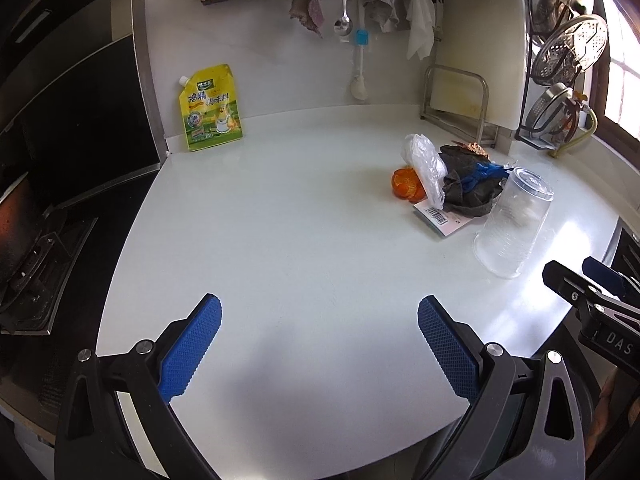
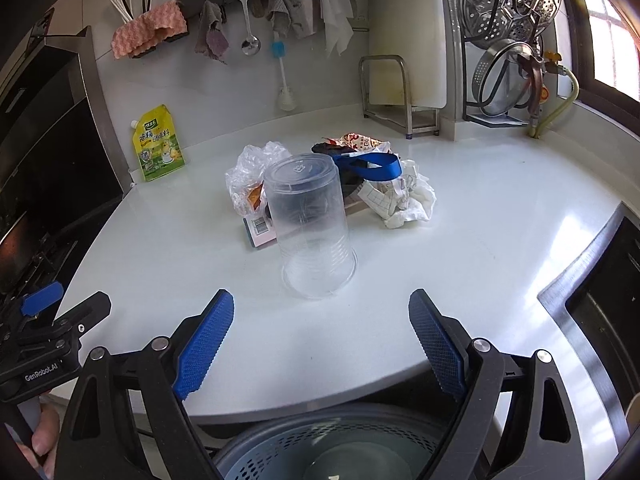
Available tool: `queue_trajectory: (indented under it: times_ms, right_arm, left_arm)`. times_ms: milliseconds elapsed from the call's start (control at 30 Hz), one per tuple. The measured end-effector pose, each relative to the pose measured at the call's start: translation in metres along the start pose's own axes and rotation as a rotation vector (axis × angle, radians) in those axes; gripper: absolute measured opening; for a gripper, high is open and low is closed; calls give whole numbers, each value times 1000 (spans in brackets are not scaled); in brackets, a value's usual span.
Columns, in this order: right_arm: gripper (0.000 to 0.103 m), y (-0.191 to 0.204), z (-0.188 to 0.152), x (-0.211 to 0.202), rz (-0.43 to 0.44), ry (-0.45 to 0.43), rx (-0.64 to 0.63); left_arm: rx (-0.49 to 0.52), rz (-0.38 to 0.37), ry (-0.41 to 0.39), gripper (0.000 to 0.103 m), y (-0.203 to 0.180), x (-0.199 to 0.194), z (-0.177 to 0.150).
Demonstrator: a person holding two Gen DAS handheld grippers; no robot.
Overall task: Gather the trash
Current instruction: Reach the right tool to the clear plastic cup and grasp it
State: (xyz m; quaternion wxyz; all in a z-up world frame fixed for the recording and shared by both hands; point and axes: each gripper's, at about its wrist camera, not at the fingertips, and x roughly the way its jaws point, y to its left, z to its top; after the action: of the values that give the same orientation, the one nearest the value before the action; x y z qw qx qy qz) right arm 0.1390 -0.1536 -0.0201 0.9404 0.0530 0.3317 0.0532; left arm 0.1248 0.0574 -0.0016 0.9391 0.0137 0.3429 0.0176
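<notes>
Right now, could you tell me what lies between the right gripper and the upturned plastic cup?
Only bare white countertop separates the right gripper from the plastic cup, in the right wrist view.

The left gripper (image 1: 319,350) hovered low at the near edge of the worktop (image 1: 288,240), its blue-padded fingers (image 1: 192,346) spread wide with nothing between them. The right gripper (image 2: 321,344) hung just to its right, its fingers (image 2: 436,346) equally wide apart and empty. A bare hand (image 2: 42,436) gripped the left gripper's handle.
</notes>
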Motion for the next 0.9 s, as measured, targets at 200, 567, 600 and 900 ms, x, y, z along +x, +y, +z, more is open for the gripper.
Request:
queue_trajectory:
  times_ms: [200, 567, 600, 900]
  right_arm:
    - [85, 4, 17, 39, -13, 25, 4]
    - [84, 5, 31, 74, -37, 37, 26]
    - [83, 5, 30, 73, -38, 29, 20]
    - [35, 10, 34, 68, 2, 23, -16]
  left_arm:
    - [-28, -27, 12, 97, 8, 21, 7]
    - [-49, -41, 36, 97, 9, 46, 13]
    - [-53, -53, 37, 97, 8, 47, 14]
    - [-62, -84, 3, 97, -5, 49, 29]
